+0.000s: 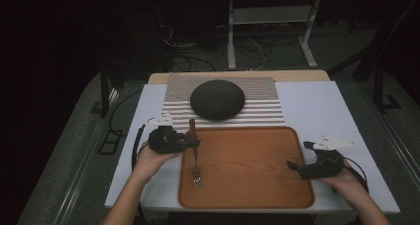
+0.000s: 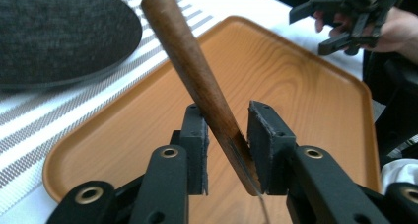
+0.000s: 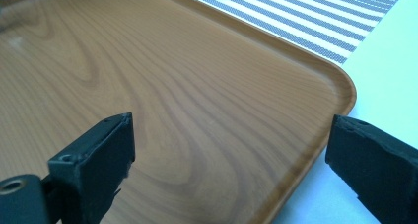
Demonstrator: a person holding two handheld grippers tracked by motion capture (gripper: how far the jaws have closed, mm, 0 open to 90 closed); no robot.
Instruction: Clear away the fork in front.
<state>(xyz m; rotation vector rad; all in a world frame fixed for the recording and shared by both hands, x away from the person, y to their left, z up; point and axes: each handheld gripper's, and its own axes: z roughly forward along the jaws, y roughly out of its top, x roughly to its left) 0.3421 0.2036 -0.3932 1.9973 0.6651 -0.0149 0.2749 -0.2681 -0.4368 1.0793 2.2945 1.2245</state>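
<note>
The left gripper (image 2: 226, 150), jaws loosened around the fork (image 1: 194, 153) on the tray (image 1: 247, 197), seems to be releasing it; next it should lift away

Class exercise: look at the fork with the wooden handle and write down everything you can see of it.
The fork has a dark brown, rounded wooden handle and a slim metal neck ending in metal tines. It lies along the left edge of the orange wood-grain tray, tines toward the person, handle pointing at the striped mat. The left gripper has the handle between its jaws; the handle leans against one pad, with a gap at the other. In the left gripper view the handle tilts up and away.
</note>
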